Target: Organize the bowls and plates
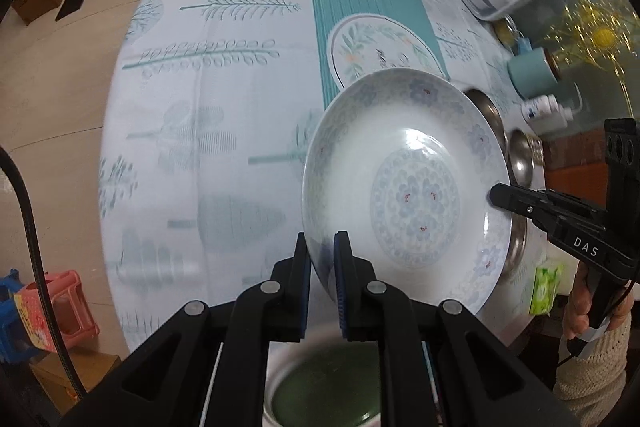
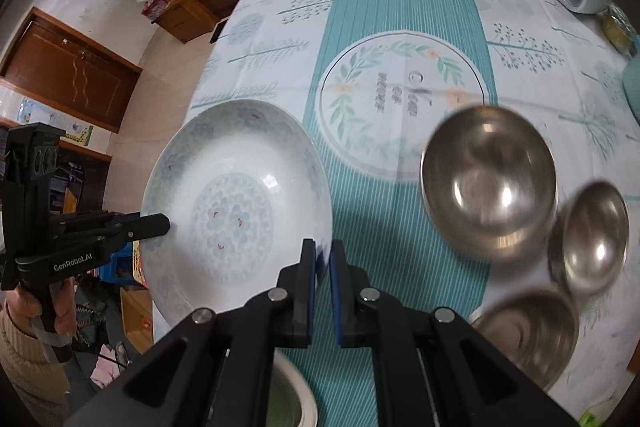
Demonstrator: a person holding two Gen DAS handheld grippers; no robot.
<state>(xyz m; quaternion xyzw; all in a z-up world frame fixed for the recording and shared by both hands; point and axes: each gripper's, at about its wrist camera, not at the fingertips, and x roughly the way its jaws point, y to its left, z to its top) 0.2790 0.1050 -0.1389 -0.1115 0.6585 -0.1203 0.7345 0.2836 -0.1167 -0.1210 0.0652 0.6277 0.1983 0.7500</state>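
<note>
Left wrist view: both grippers, left gripper (image 1: 322, 247) and right gripper (image 1: 494, 193), pinch opposite rims of the glazed, breakable, likely slippery plate (image 1: 400, 187).

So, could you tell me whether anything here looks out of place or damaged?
Nothing looks damaged or spilled. The white plate is tilted off the table, pinched at opposite rims by the left gripper and right gripper. Three steel bowls sit loosely clustered, not stacked.
</note>
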